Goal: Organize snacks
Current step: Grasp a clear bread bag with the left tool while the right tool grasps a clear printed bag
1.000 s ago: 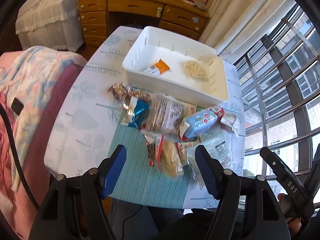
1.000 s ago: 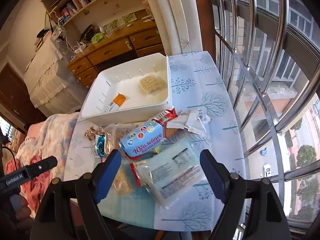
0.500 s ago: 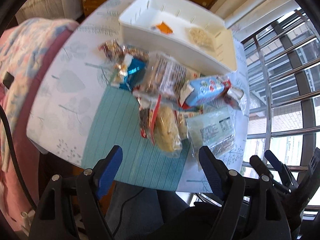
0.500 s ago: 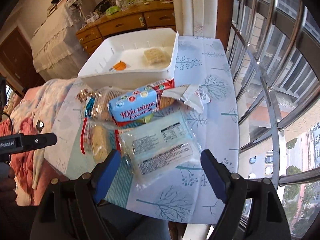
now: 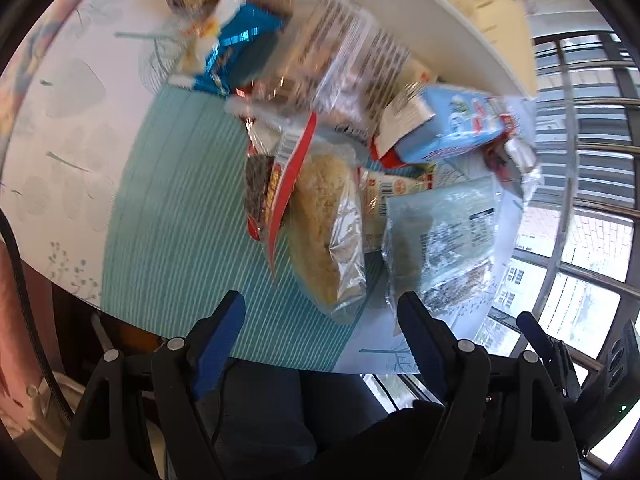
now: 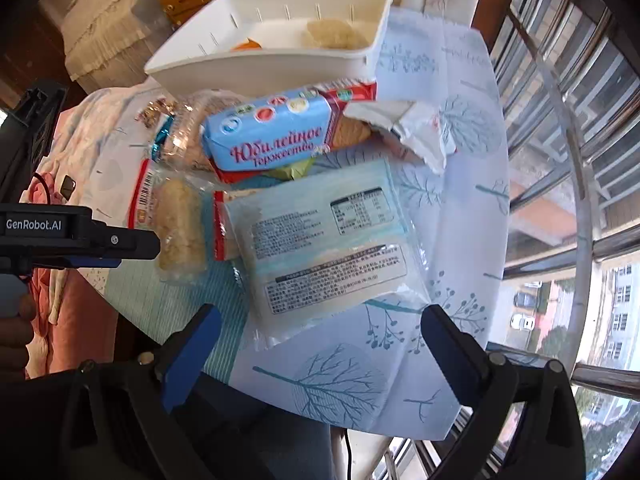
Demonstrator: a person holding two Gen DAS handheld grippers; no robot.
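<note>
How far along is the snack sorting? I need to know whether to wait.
Barely started. Done: only two items lie in the white bin, an orange packet and a pale cake. In hand: nothing; the right gripper, its fingers just opened wider, hovers over the pale blue packet, and the left gripper is also empty. Left: the whole pile, including the blue biscuit pack.

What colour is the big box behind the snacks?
White. The box shows best in the right wrist view.
</note>
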